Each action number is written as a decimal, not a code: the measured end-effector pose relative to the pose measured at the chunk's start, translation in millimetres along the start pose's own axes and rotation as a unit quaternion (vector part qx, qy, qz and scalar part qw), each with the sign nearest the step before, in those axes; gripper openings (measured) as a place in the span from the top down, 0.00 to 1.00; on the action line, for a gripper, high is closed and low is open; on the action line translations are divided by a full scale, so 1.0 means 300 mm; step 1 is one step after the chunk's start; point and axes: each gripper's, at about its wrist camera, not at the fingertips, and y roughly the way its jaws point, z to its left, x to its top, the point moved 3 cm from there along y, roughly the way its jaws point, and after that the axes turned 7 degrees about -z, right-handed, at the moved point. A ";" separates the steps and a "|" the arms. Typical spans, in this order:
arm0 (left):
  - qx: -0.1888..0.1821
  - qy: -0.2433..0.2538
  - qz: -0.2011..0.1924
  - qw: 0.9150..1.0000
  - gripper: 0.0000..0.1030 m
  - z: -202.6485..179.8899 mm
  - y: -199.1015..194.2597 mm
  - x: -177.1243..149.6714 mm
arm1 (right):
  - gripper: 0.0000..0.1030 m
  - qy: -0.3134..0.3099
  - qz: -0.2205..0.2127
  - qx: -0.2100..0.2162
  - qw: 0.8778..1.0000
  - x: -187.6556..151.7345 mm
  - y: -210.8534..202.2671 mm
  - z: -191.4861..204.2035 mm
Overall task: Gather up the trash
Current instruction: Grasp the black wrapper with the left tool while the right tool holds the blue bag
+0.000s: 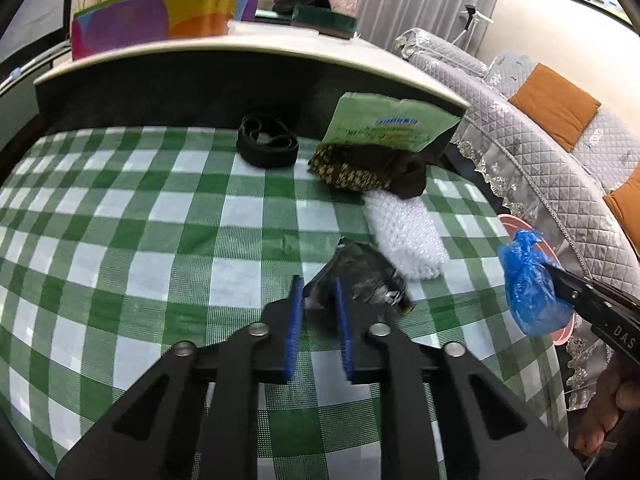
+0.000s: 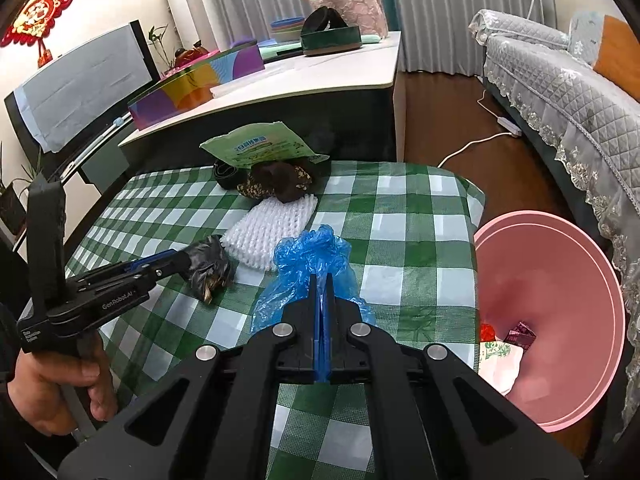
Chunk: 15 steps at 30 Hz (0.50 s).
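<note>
Right wrist view shows the right gripper (image 2: 322, 280) pinched tight on a blue bag (image 2: 308, 256), its pads pressed together with the plastic bunched between them, above the green checked cloth (image 2: 404, 216). At 3 o'clock from it sits a pink bin (image 2: 592, 280), just off the cloth's edge, with a few scraps in its bottom. At 9 o'clock the left gripper (image 2: 188, 262) meets a black wrapper (image 2: 210, 266) lying on the cloth.

In the left wrist view the left gripper (image 1: 318, 300) has its pads a little apart, with a corner of the black wrapper (image 1: 360, 276) between them; whether they press it I cannot tell. A white foam net (image 1: 404, 236) lies touching the wrapper at 1 o'clock. Beyond it at 12 o'clock, a brown patterned bundle (image 1: 360, 170) lies under a leaning green packet (image 1: 384, 124), and a black band (image 1: 266, 144) lies at 11 o'clock, near the dark front of a white-topped table (image 1: 248, 50). The right gripper (image 1: 558, 280) holds the blue bag (image 1: 528, 284) at 3 o'clock, in front of the bin's rim. A grey sofa (image 1: 540, 148) runs behind.
</note>
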 end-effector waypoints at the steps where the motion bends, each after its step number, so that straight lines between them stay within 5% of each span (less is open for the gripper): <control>1: -0.001 0.003 -0.004 1.000 0.91 -0.006 -0.011 0.007 | 0.99 0.000 -0.003 -0.001 1.000 0.004 -0.005 0.000; 15: 0.001 0.039 -0.064 0.997 0.95 -0.044 -0.174 0.071 | 0.99 0.001 -0.040 -0.029 0.999 0.033 -0.090 -0.012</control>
